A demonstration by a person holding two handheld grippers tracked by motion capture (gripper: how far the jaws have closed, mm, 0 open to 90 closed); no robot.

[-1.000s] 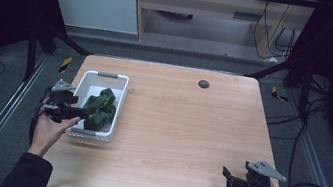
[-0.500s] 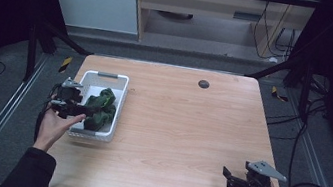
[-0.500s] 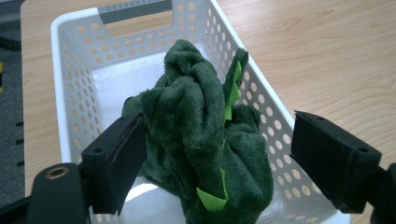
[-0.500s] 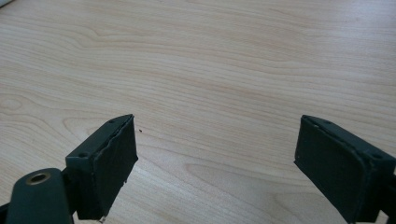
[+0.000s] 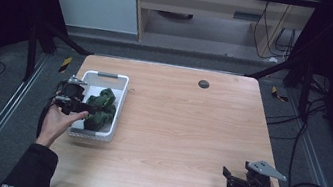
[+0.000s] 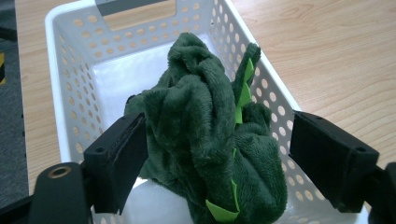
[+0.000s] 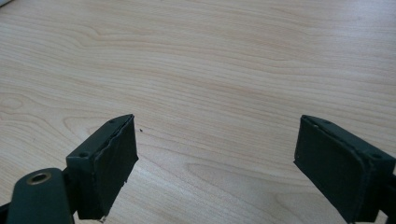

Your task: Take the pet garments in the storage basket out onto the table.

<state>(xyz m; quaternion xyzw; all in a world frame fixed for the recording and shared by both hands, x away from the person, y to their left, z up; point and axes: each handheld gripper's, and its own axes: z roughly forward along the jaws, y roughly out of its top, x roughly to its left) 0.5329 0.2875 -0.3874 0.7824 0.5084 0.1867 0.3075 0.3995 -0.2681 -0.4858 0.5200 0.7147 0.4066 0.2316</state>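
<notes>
The wooden table [image 5: 184, 127] filled most of the high view. Toward nine o'clock on it sat a white perforated basket [image 5: 121, 97], and inside lay a dark green plush toy [image 5: 101, 108] (lime spikes ran along its back). The left gripper [image 6: 217, 158] had its jaws spread wide either side of the toy, the left one touching the fur. At five o'clock the right gripper [image 7: 217, 163] hovered over bare wood, jaws apart.

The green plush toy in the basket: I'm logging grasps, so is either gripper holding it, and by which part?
Nothing is held. The left gripper stands open around the green plush toy in the white basket; the right gripper is open over bare table.
</notes>
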